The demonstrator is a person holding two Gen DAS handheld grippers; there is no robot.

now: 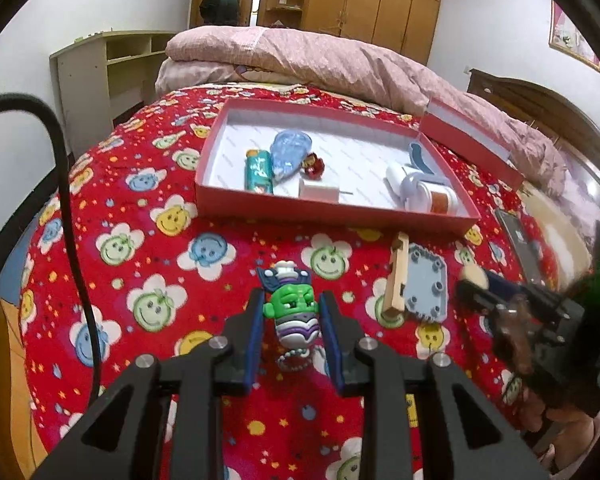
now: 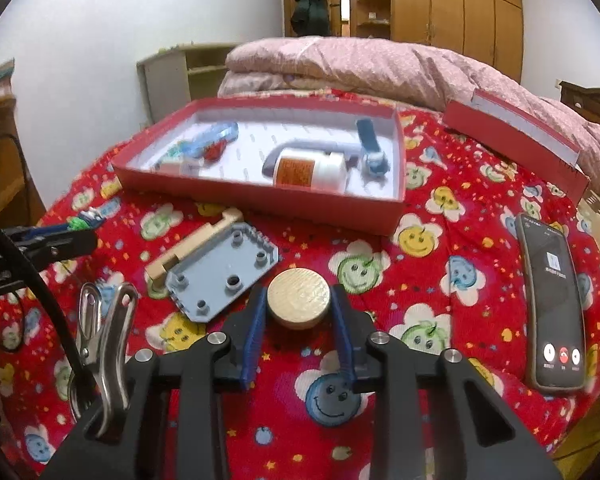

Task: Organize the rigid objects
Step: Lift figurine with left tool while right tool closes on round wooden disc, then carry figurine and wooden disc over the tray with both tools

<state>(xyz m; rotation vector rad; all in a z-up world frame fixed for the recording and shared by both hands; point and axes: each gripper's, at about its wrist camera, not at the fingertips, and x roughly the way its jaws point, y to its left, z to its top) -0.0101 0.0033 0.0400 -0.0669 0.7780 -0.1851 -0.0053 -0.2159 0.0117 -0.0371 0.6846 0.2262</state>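
Observation:
My left gripper (image 1: 292,300) is closed around a green-faced toy figure (image 1: 293,308) with a bead chain, held just above the red smiley bedspread. My right gripper (image 2: 299,298) grips a round wooden disc (image 2: 299,297) between its blue pads. A grey plastic plate (image 2: 224,274) and a wooden block (image 2: 196,246) lie side by side between the grippers; they also show in the left wrist view, the plate (image 1: 426,286) and the block (image 1: 396,276). An open red box (image 1: 436,216) beyond holds a teal tube, a blue pouch, a white charger and a lint roller (image 2: 312,170).
The red box lid (image 2: 512,128) leans at the back right against a pink quilt (image 2: 380,64). A phone (image 2: 554,308) with a lit screen lies at the right. A metal clip (image 2: 104,320) sits by my right gripper. A black cable (image 1: 66,208) hangs at left.

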